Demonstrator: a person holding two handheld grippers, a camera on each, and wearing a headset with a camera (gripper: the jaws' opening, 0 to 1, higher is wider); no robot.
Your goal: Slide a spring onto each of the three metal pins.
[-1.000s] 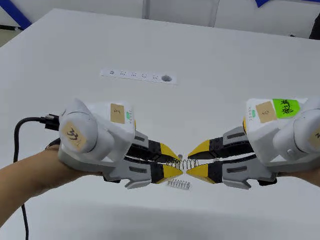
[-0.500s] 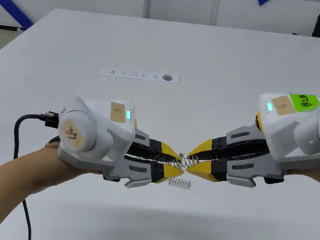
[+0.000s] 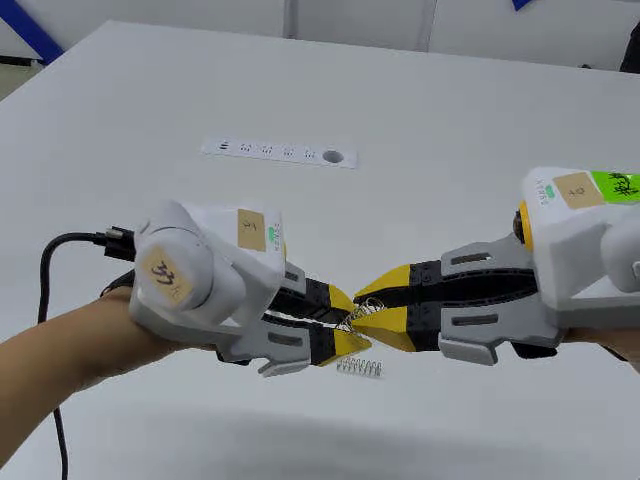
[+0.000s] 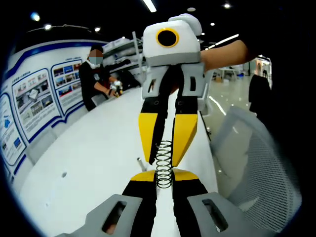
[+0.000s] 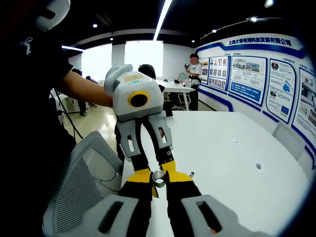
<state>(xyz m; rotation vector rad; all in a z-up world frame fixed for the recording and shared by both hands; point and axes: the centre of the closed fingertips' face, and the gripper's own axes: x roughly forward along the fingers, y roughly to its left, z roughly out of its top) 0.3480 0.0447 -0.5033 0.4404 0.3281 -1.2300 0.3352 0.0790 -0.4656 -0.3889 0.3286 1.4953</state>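
My left claw (image 4: 164,177) and right claw (image 5: 158,178) meet tip to tip over the counter's (image 3: 450,120) near edge, both pinched on one spring (image 3: 361,311). A second spring (image 3: 358,367) lies loose beneath; I judge most of the threading remains.

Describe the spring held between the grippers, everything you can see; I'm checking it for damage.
The spring is a slim coil of bright wire, metal by its look, turns open and even. It lies roughly level above the white table, bridging the grippers: one end pinched in the left gripper's yellow fingers, the other in the right gripper's.
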